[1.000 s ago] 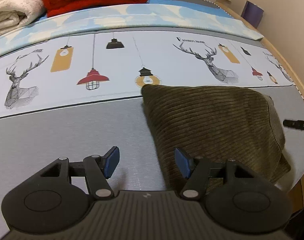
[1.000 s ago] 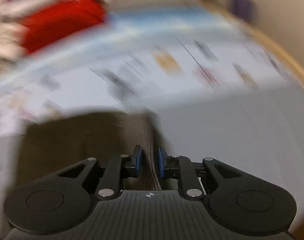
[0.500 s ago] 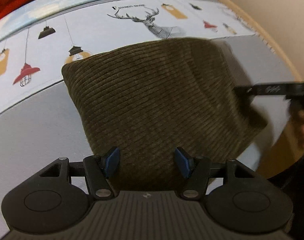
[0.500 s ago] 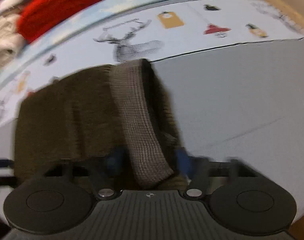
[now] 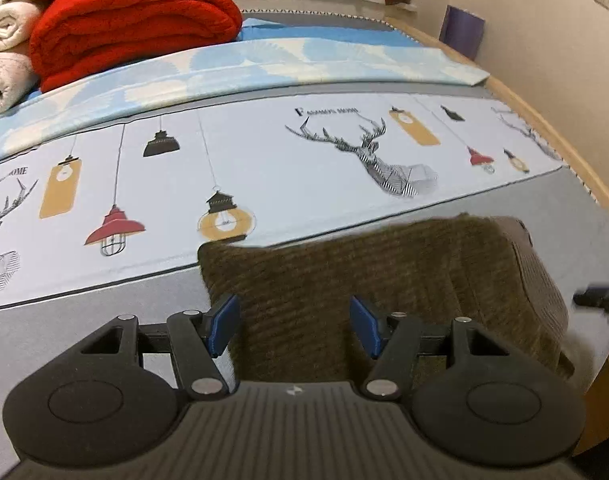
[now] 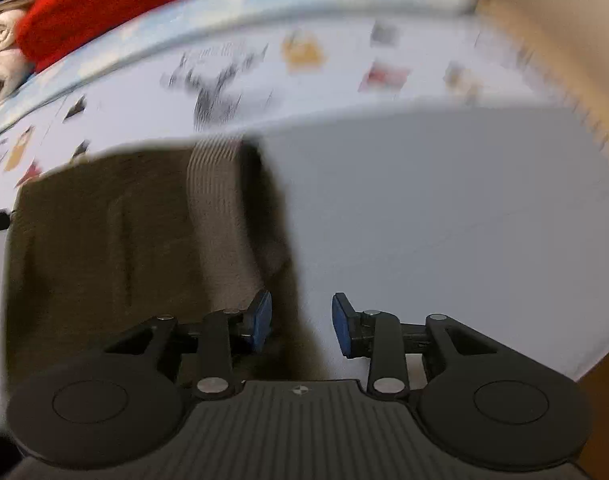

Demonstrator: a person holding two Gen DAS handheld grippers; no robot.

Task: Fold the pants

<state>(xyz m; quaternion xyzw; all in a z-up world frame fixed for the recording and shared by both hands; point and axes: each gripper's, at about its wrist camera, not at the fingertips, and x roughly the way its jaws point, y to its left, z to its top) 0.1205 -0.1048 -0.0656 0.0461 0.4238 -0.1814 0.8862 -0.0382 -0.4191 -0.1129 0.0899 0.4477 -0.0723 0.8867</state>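
Observation:
The olive-brown corduroy pants (image 5: 384, 280) lie folded into a thick rectangle on the grey part of the bed sheet, with the ribbed waistband (image 5: 536, 276) at the right end. My left gripper (image 5: 292, 324) is open and empty, low over the near left part of the pants. In the blurred right wrist view the pants (image 6: 104, 248) fill the left half, waistband (image 6: 216, 208) upward. My right gripper (image 6: 300, 322) is open and empty, at the pants' right edge. Its tip also shows in the left wrist view (image 5: 600, 298).
The bed sheet (image 5: 264, 152) has a pale band printed with deer and lamps. A folded red blanket (image 5: 132, 24) and cream blankets (image 5: 4, 52) are stacked at the far left. A wooden bed edge (image 5: 564, 140) and a wall run along the right.
My left gripper has pulled back and tilted up from over the pants. My right gripper has shifted to the pants' right edge and stands open, after being nearly shut on the waistband a second ago.

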